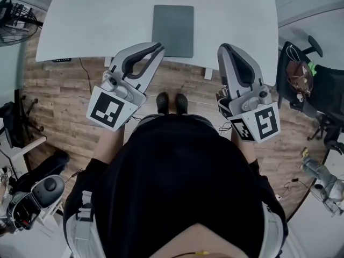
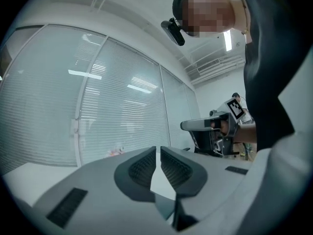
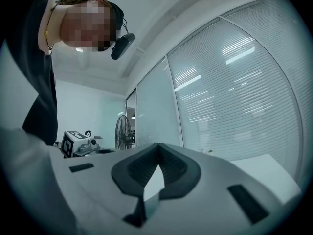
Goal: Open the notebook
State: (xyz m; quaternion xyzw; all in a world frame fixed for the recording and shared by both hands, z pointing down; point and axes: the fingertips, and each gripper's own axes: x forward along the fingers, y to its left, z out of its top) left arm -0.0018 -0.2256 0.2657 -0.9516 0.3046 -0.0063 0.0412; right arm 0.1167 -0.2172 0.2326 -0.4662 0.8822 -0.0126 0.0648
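A closed grey notebook [image 1: 172, 30] lies flat on the white table [image 1: 97, 26], near its front edge and in the middle. My left gripper [image 1: 158, 49] is held level just left of the notebook's near corner, at the table's edge, not touching it. In the left gripper view its jaws [image 2: 158, 150] stand a narrow slit apart with nothing between them. My right gripper [image 1: 223, 48] hovers to the right of the notebook, short of the table edge. Its pads [image 3: 157, 146] meet at the tips and hold nothing. Neither gripper view shows the notebook.
A standing fan [image 1: 13, 15] is at the far left and an office chair [image 1: 301, 74] with things on it at the right. The person's shoes [image 1: 172, 102] stand on the wood floor under the table's front edge. A wall of glass with blinds [image 2: 112, 106] lies beyond.
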